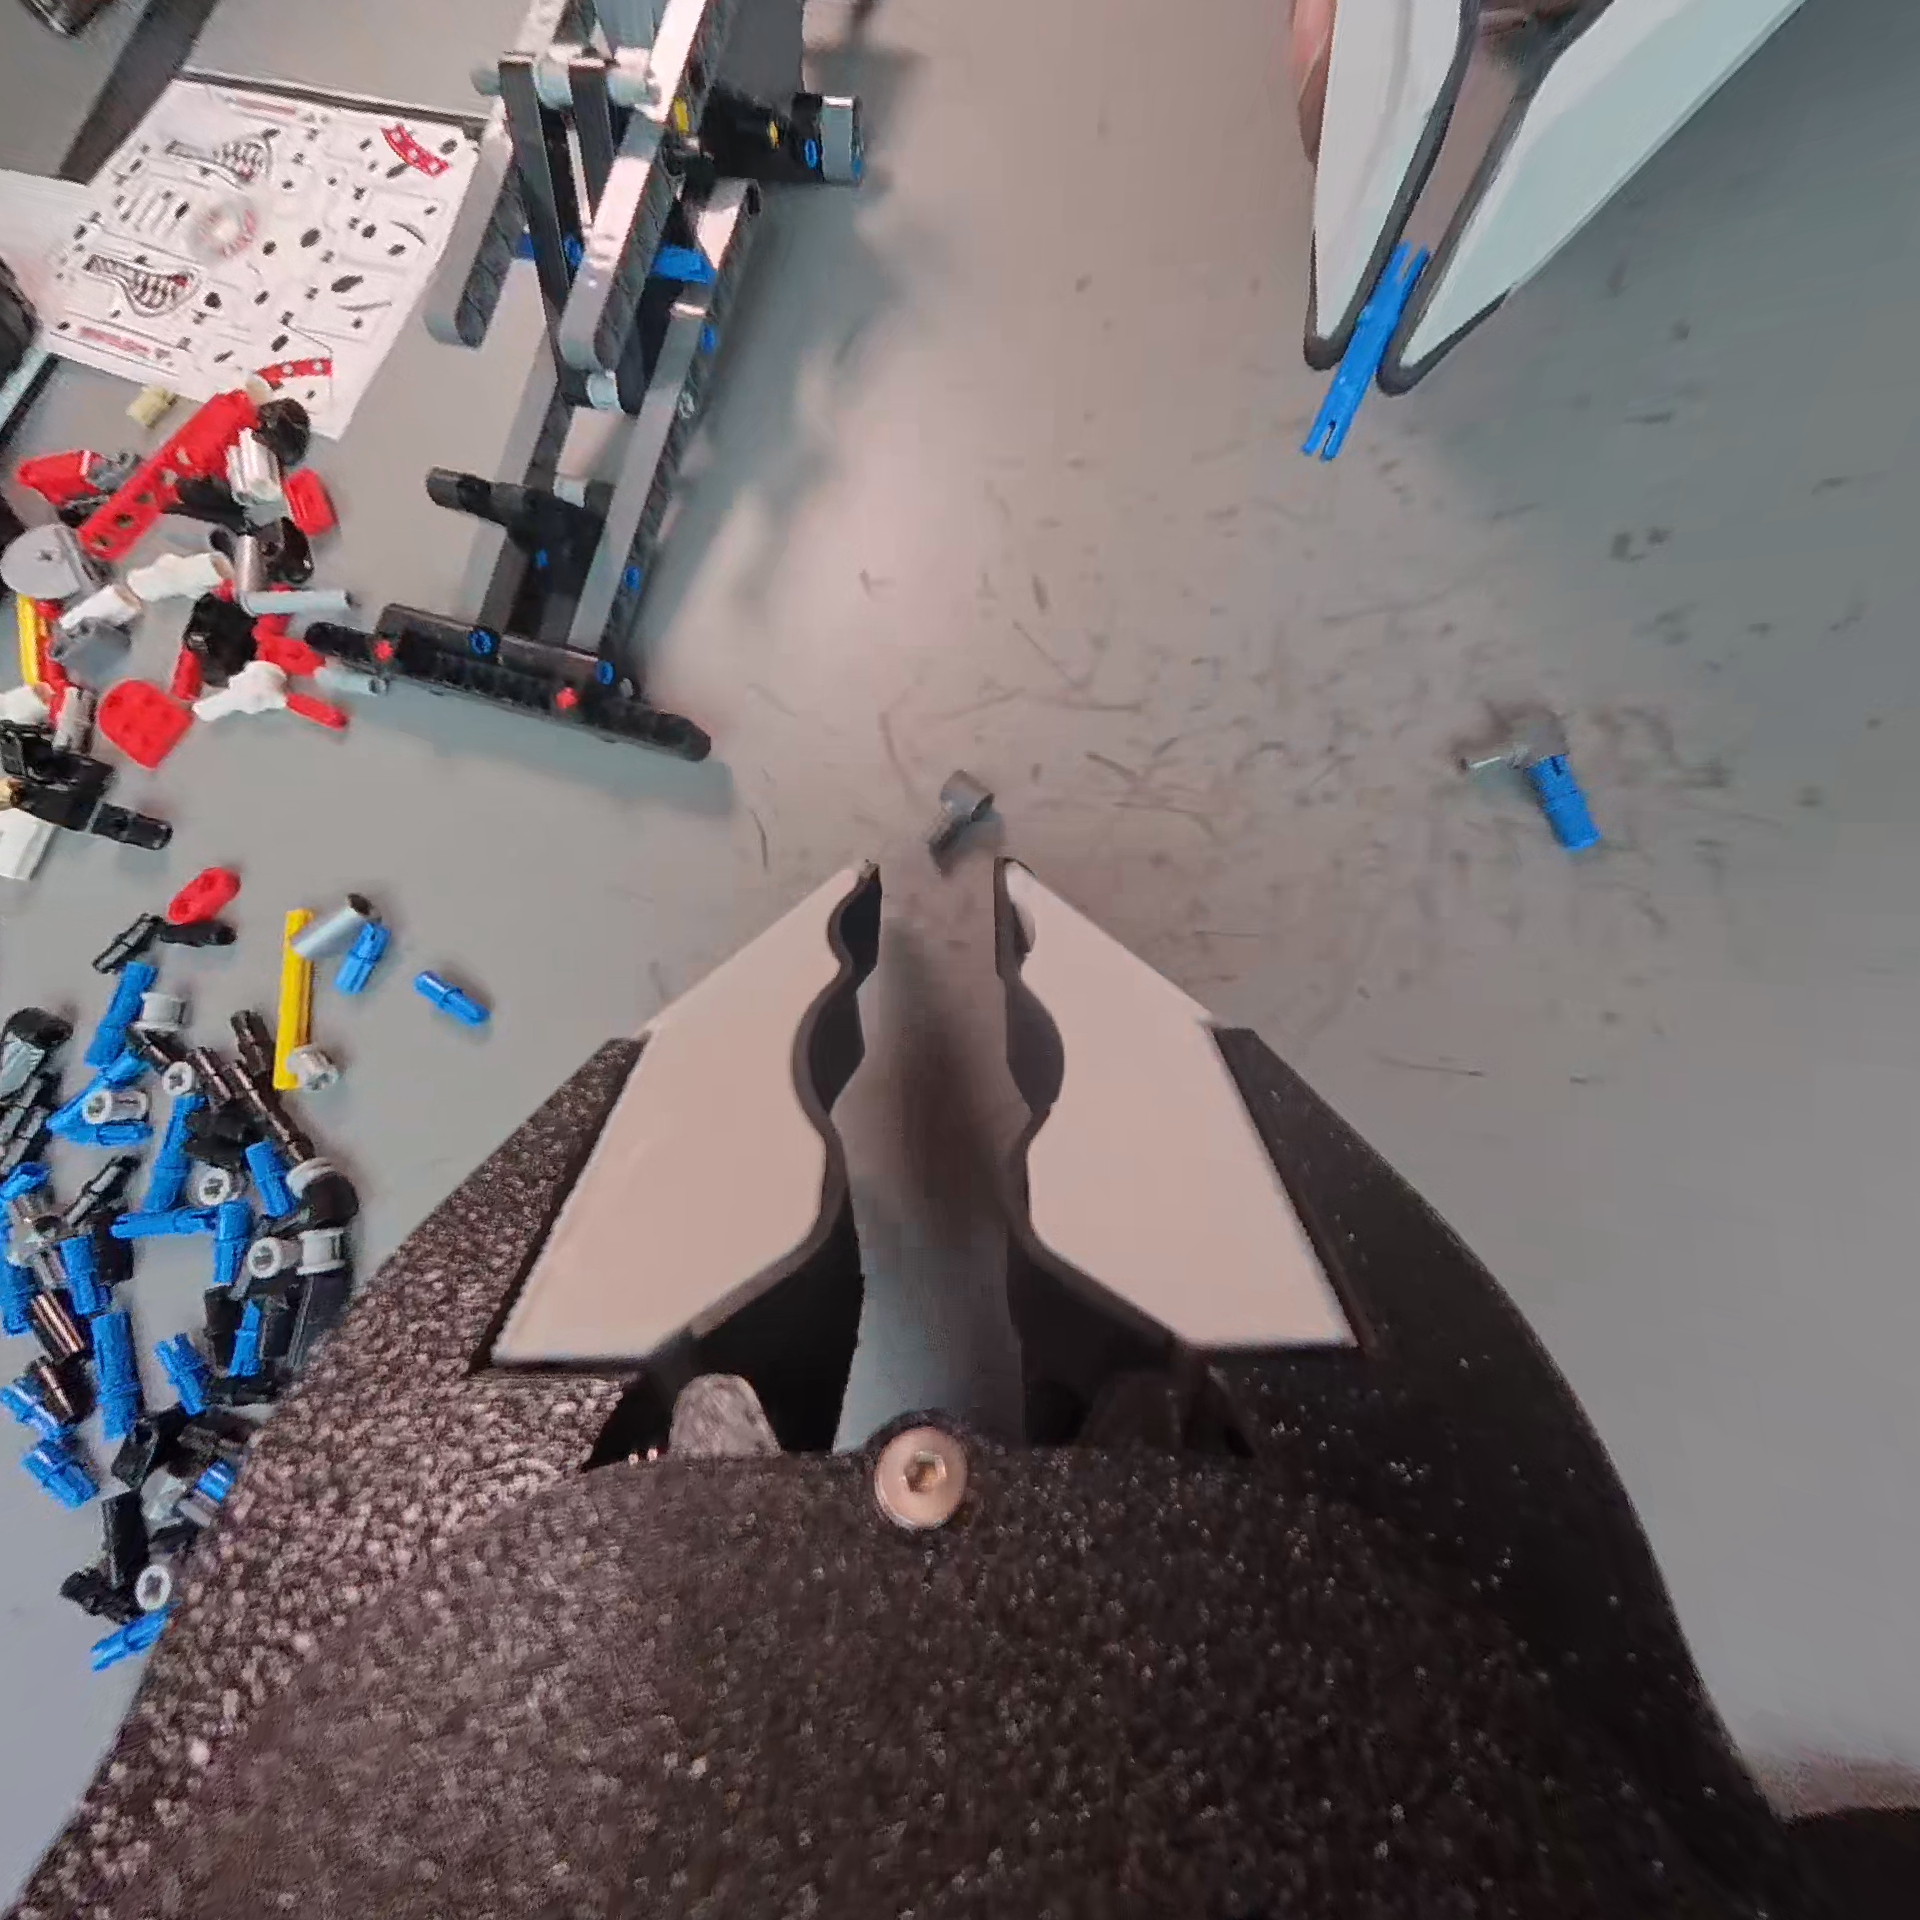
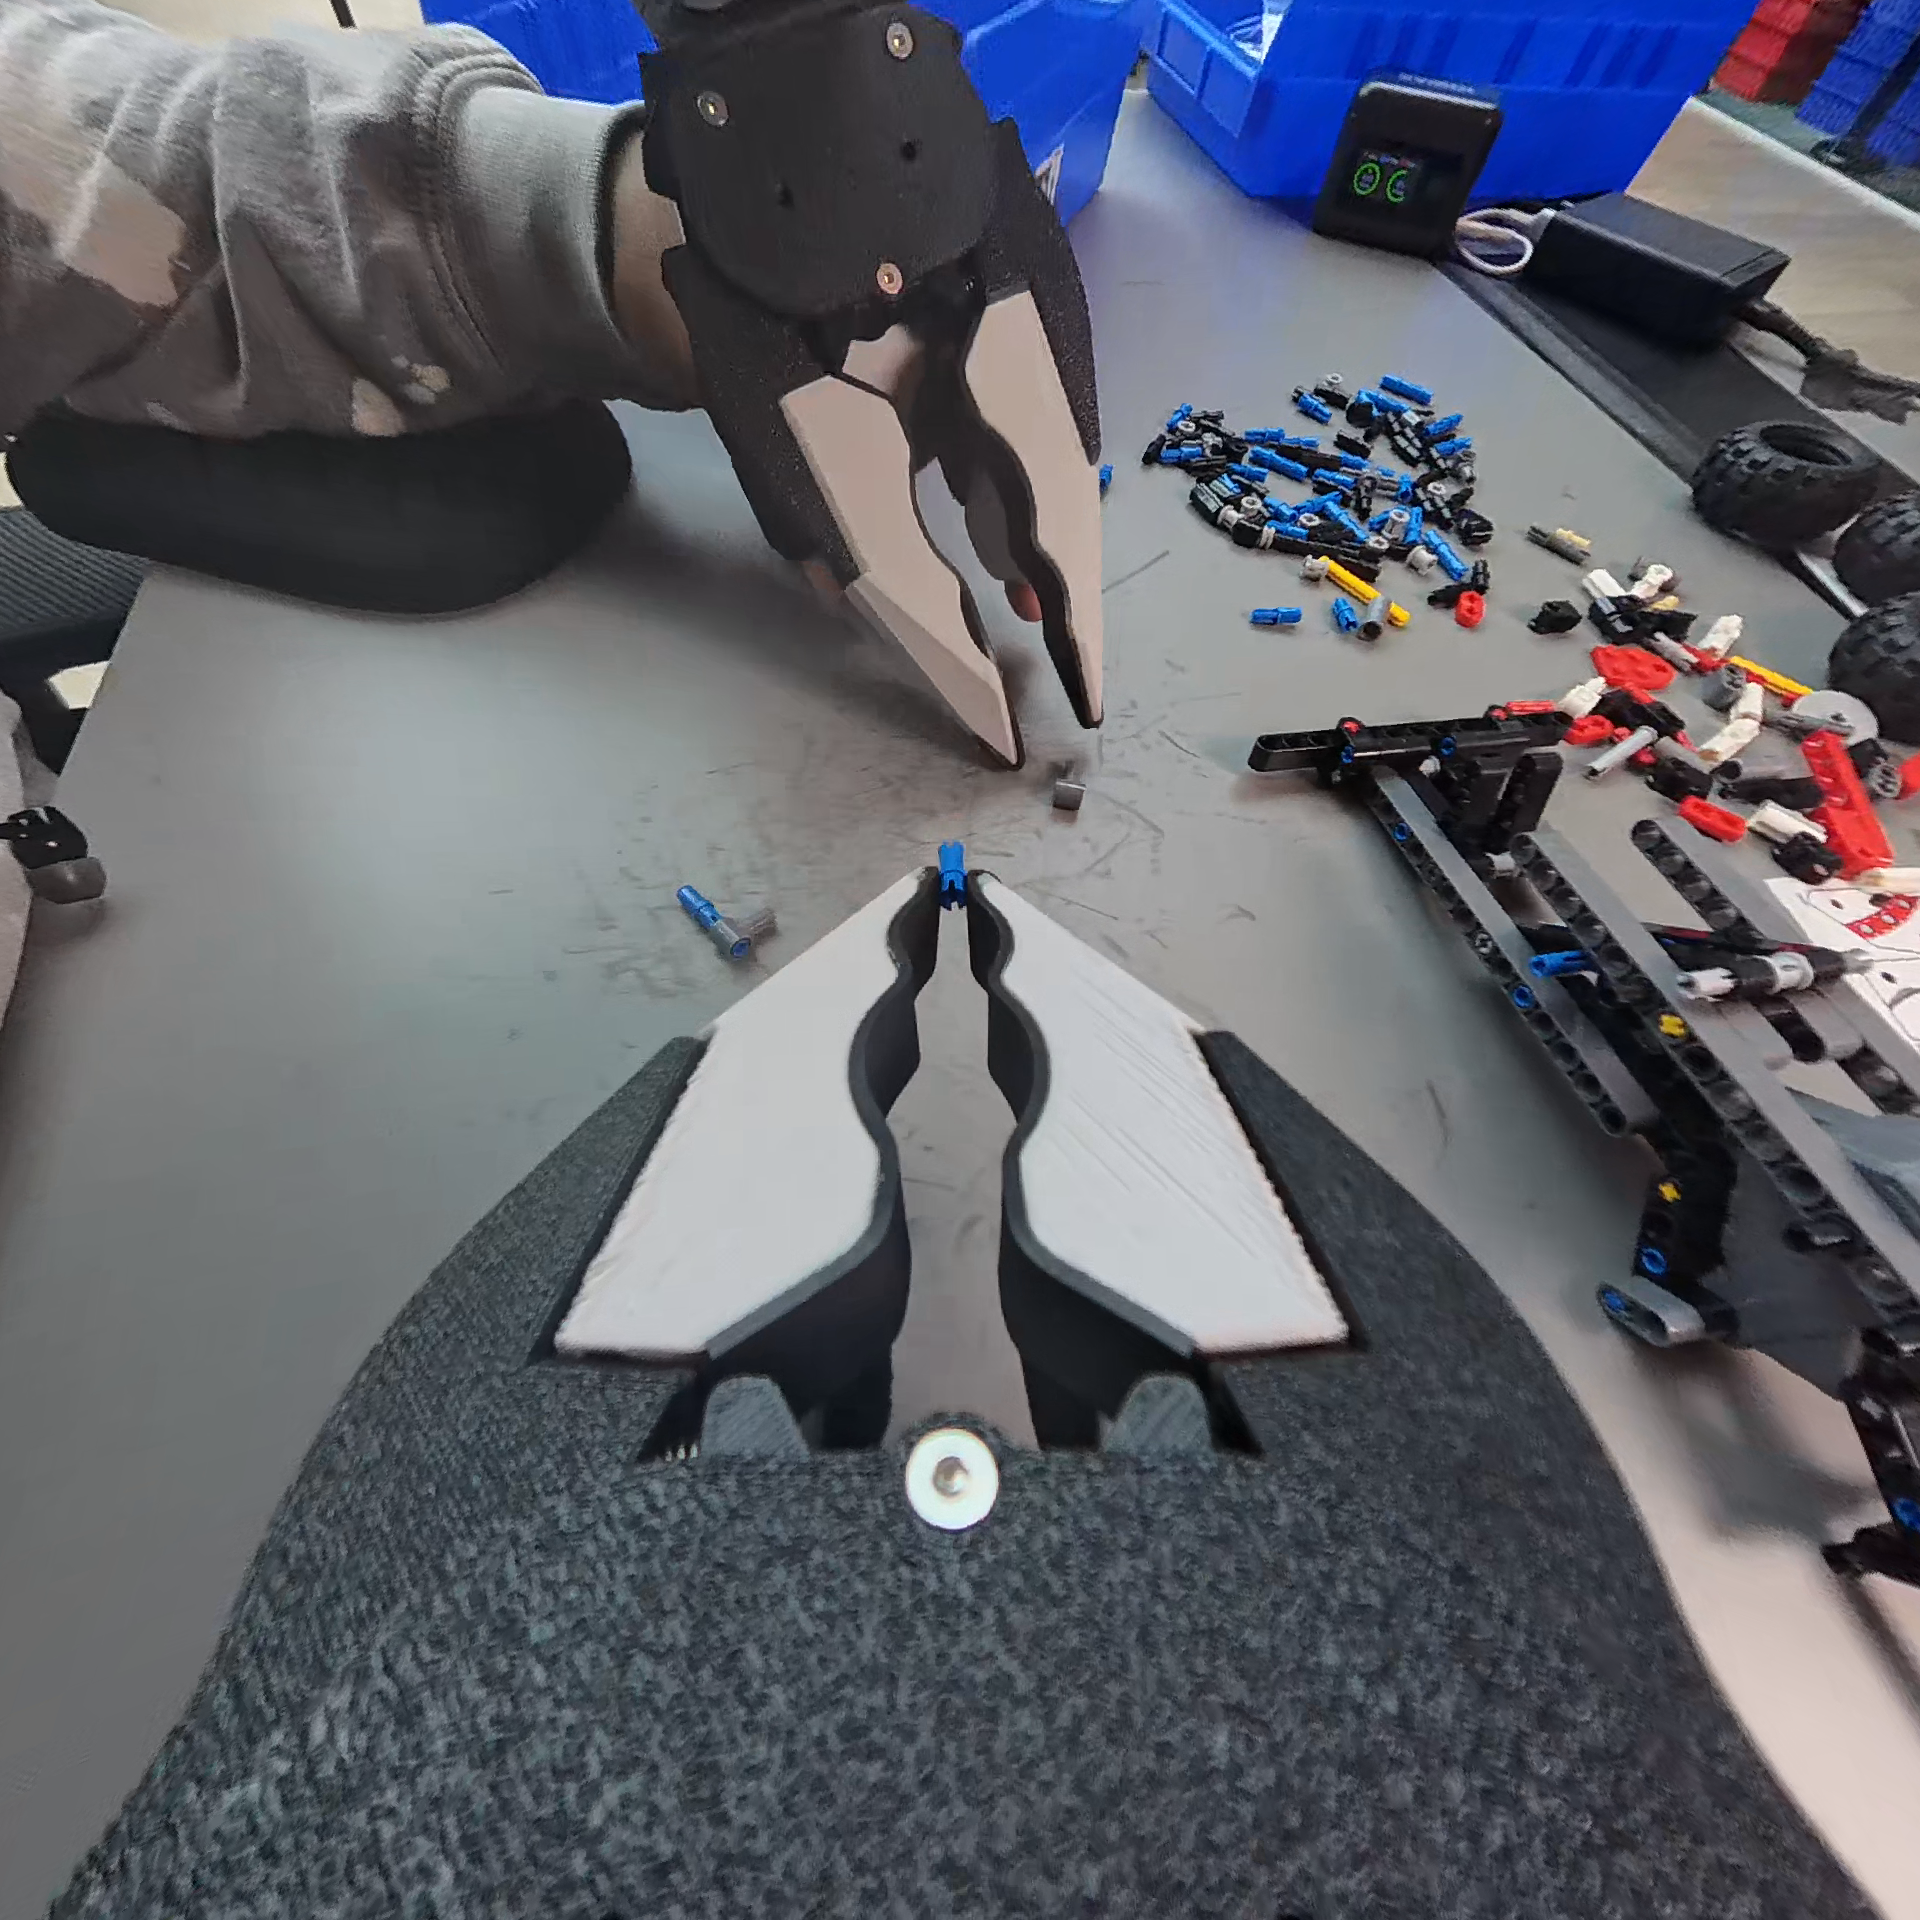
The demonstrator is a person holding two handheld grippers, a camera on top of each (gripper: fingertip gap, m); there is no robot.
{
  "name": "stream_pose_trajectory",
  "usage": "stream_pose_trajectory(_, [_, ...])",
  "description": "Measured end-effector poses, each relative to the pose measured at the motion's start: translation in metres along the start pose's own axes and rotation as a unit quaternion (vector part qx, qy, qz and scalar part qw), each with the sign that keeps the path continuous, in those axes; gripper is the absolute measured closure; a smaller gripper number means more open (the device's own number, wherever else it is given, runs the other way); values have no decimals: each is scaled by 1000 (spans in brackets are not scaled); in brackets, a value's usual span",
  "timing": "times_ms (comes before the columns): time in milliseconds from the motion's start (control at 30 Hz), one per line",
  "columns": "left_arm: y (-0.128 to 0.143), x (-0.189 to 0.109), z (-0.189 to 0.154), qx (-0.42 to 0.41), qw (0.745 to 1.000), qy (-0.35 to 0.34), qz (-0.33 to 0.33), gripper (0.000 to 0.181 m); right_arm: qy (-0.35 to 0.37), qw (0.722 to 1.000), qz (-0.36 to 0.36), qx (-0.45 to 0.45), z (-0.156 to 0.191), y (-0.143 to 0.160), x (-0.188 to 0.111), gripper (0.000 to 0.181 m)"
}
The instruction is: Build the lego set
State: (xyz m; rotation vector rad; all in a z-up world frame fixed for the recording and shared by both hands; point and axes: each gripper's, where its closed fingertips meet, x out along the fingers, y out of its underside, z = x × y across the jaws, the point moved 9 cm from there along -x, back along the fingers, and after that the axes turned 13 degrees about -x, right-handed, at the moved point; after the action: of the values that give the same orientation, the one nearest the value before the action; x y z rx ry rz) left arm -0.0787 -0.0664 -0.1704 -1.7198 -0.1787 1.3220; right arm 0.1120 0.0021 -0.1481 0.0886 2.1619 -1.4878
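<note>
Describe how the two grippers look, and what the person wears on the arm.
Each gripper, left and right, has a rough, grainy black body with a silver screw in the middle. Its two fingers are pale grey flat plates that taper to points, edged inside with wavy black pads. No cables or markings show. The sleeve behind the left gripper is grey with a mottled pattern and a ribbed cuff.

The grey frame is cut off by the right edge, the tyres partly too; the sticker sheet is blurred.
</note>
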Motion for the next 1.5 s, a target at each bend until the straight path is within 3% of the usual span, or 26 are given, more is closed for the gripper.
stream_pose_trajectory(333, [-12, 15, 12, -10, 995, 91, 38, 175, -13, 1000, -8, 4, -2, 1, -2, 177])
stream_pose_trajectory(433, [-19, 17, 14, -61, 986, 137, 68, 176, -11, 1000, -6, 7, -2, 2, -3, 177])
stream_pose_trajectory(500, [-24, 16, 8, -135, 963, 219, 80, 176, -10, 1000, -3, 7, -3, 3, -3, 177])
stream_pose_trajectory(567, [-25, 17, 0, -216, 924, 295, 109, 176, -14, 1000, -3, 0, -1, 2, -3, 177])
stream_pose_trajectory(667, [-22, 22, -11, -267, 892, 333, 147, 176, -27, 998, 16, -52, 8, 2, 0, 177])
stream_pose_trajectory(900, [-23, 31, -15, -275, 886, 313, 203, 176, -33, 990, 69, -120, 22, 5, 11, 177])
stream_pose_trajectory(1267, [-28, 31, -5, -284, 883, 294, 230, 171, -28, 991, 83, -105, 19, 6, 16, 176])
stream_pose_trajectory(1400, [-29, 27, 1, -275, 895, 268, 225, 168, -28, 991, 82, -98, 17, 6, 16, 176])
stream_pose_trajectory(1500, [-32, 22, 3, -235, 920, 233, 209, 164, -27, 992, 80, -97, 17, 6, 16, 177])
